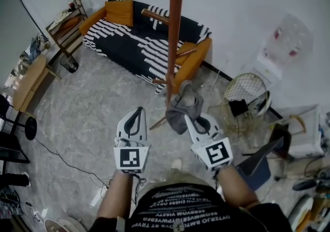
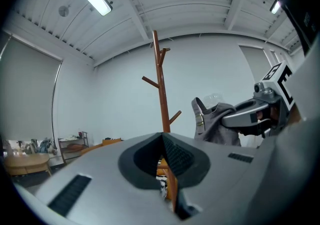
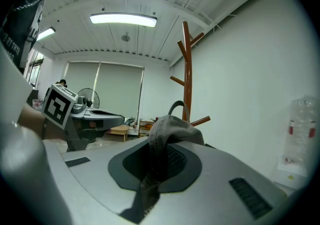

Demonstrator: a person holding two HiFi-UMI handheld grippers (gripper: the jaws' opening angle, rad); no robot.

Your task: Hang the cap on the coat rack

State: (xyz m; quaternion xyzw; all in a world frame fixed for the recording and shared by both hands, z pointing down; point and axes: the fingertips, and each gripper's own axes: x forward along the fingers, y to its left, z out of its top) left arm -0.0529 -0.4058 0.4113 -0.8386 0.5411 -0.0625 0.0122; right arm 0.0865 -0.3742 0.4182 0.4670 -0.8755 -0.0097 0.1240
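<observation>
Overhead, cap (image 1: 181, 103) covers right gripper (image 1: 191, 118) tip; own view shows it clamped (left gripper (image 1: 135, 114) closed, empty).

Coat rack (image 1: 174, 35) pole rises straight ahead of both grippers. Pegs jut left and right at several heights; upper left peg (image 1: 154, 16) bare. Cap (image 1: 184, 106), pinched in right gripper (image 1: 193, 122) jaws, hangs close against lower pole. Open air left of pole over bare floor (image 1: 93, 107); left gripper (image 1: 136, 113), jaws together and empty, faces that gap. Sofa (image 1: 129, 40) behind rack. Wall (image 1: 247, 4) close on right. Wire basket (image 1: 246, 97) and clutter crowd floor right of rack. Rack foot (image 1: 157, 121) splays out just beyond left gripper.
</observation>
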